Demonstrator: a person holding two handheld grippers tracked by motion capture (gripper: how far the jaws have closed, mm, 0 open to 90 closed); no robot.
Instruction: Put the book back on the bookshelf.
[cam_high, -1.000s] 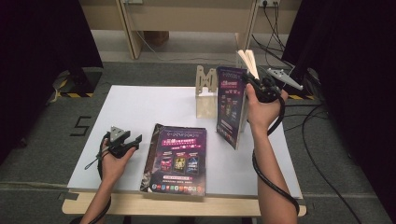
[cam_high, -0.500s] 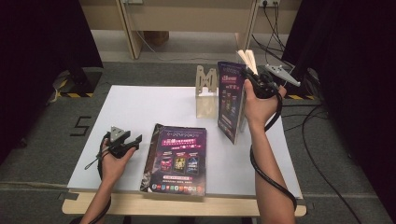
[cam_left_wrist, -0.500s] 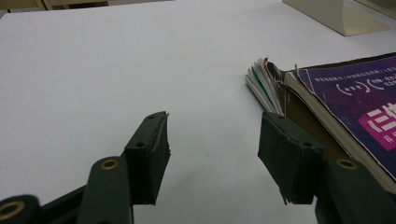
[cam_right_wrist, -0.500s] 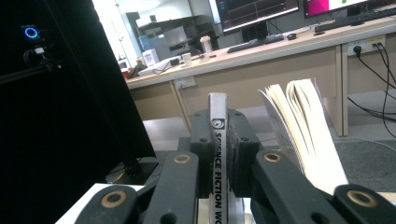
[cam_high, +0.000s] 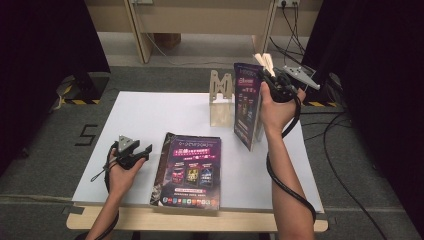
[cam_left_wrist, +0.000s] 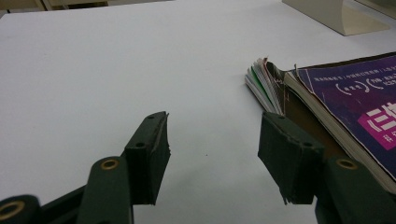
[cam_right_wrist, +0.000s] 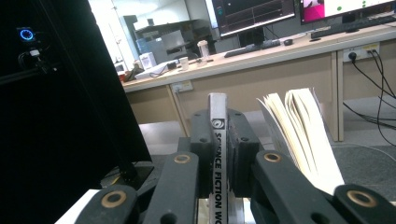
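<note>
- The right gripper (cam_high: 274, 80) pinches the upright magazine (cam_high: 246, 107) by its spine, near the wooden stand (cam_high: 221, 99).
- Loose pages fan out; they could snag, or the magazine could slip.
- The left gripper (cam_high: 131, 152) rests spread beside the flat magazine (cam_high: 189, 167).

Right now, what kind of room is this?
Probably a lab or office set up for recording. A white table stands on grey carpet between black curtains, and behind it is a long desk with monitors, a keyboard and wall sockets.
</note>
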